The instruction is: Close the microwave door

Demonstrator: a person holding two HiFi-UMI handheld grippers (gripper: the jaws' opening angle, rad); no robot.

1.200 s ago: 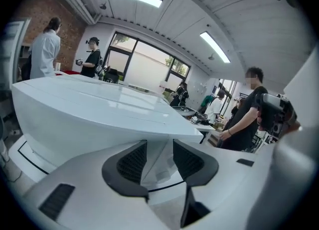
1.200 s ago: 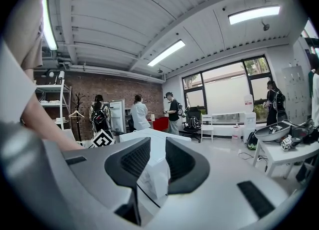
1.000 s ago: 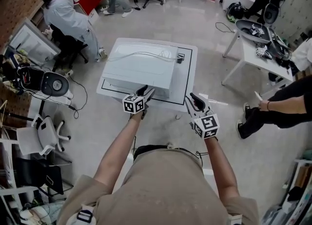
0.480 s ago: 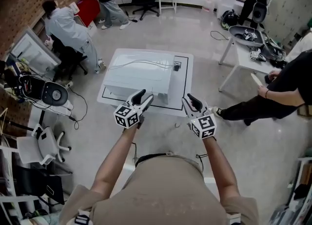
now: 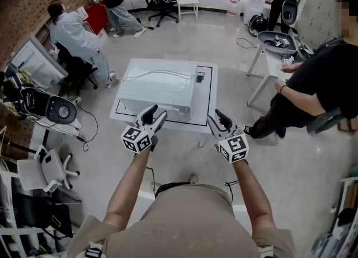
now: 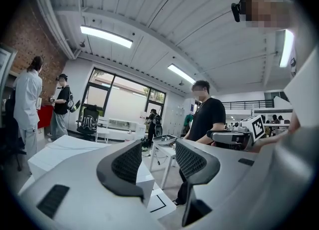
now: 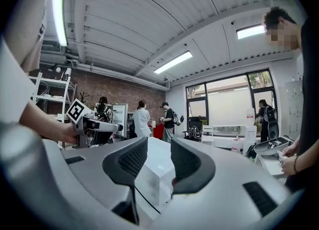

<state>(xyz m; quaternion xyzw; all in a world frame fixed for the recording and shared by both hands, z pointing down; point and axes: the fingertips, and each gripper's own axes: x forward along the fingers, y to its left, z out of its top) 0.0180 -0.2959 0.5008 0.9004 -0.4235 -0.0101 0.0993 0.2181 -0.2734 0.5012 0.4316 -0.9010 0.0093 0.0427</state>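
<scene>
The left gripper point(image 5: 155, 114) and right gripper point(image 5: 218, 118) hover empty, jaws partly apart, near the white microwave point(image 5: 159, 86).

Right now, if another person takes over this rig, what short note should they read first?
Left gripper: open, empty, held in the air near the table's front edge.
Right gripper: open, empty, also in the air, touching nothing.
Microwave: on the white table, in front of both grippers.
Done: no door sticks out from the microwave, so the door looks closed.
Left: probably nothing. Check the door from the front, because the head view shows mostly the top.
</scene>
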